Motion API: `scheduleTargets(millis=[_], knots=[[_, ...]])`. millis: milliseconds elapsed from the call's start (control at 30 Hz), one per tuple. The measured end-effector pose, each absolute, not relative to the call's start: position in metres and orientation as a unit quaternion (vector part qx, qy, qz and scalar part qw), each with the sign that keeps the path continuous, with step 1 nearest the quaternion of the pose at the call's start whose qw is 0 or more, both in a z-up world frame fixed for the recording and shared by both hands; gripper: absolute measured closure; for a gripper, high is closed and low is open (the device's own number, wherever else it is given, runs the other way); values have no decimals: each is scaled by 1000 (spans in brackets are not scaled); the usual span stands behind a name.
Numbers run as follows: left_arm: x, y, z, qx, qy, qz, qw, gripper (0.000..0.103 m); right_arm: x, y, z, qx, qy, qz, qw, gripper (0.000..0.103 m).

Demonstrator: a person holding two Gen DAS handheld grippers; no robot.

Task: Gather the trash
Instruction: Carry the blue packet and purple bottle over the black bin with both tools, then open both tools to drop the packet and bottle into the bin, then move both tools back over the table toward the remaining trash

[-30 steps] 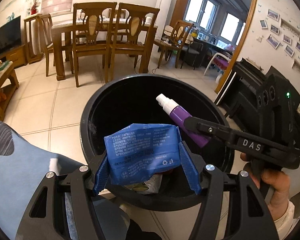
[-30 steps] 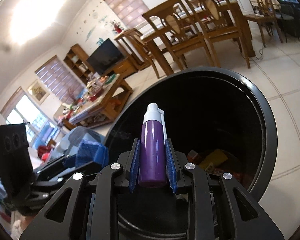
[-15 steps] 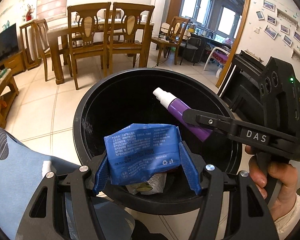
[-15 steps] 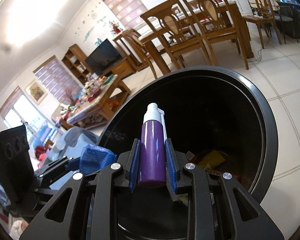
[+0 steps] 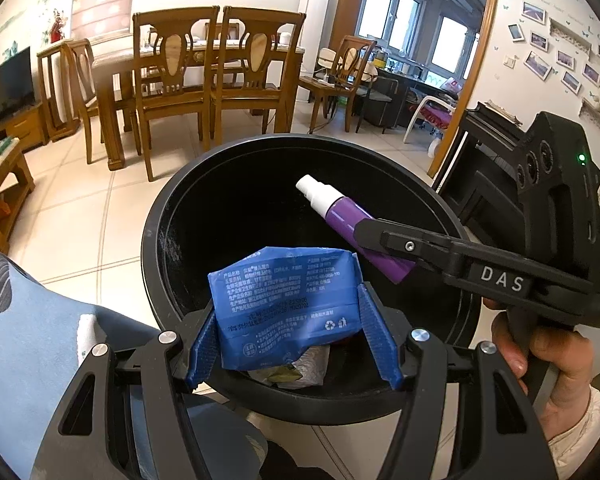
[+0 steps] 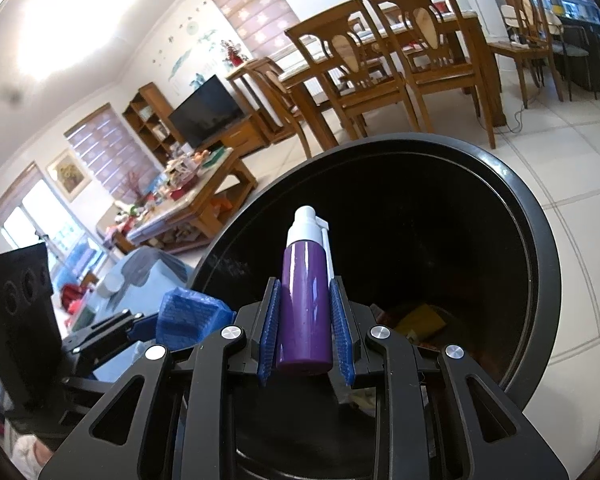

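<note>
My left gripper point(image 5: 294, 336) is shut on a blue plastic wipes packet point(image 5: 284, 304) and holds it over the near rim of a round black trash bin point(image 5: 156, 216). My right gripper point(image 6: 306, 334) is shut on a purple spray bottle point(image 6: 305, 300) with a white cap, held over the open bin point(image 6: 540, 248). The bottle point(image 5: 356, 228) and right gripper point(image 5: 380, 240) also show in the left wrist view, coming in from the right. Foil and yellow wrappers point(image 6: 420, 320) lie at the bin's bottom.
The bin stands on a tiled floor point(image 5: 80, 224). A wooden dining table with chairs point(image 5: 204, 80) is behind it. A cluttered coffee table point(image 6: 188, 204) and a TV point(image 6: 206, 114) are to the left. A blue cushion point(image 5: 40, 340) is at the near left.
Both grippers have shifted slightly with their loads over the bin. The bin's far rim sits lower in the left wrist view than before. Both grips are unchanged.
</note>
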State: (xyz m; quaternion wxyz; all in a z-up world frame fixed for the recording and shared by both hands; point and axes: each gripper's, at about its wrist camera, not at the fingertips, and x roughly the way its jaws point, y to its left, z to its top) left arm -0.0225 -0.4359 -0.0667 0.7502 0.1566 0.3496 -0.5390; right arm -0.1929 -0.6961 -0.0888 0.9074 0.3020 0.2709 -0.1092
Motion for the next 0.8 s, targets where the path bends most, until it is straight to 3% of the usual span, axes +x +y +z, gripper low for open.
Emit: scheduleTargets(millis=[267,400,433,633,800], knots=[[-21,-435,-66,152,352,-535,753,36,-190,-696,-92,299,272,-107,908,76],[-21,-433,-65,143,347,-534,758,30,-192,-696,-88,308,259,-94,911,47],[-21,-432,-65,140,345,-534,759,30,-193,-696,-87,310,257,-93,911,45],[-22,-429,-60,127,328,-533,770,15,-199,-698,-83,323,246,-94,909,45],[-23,-425,-57,114,316,-536,775,13,-215,-699,-70,328,222,-111,912,44]])
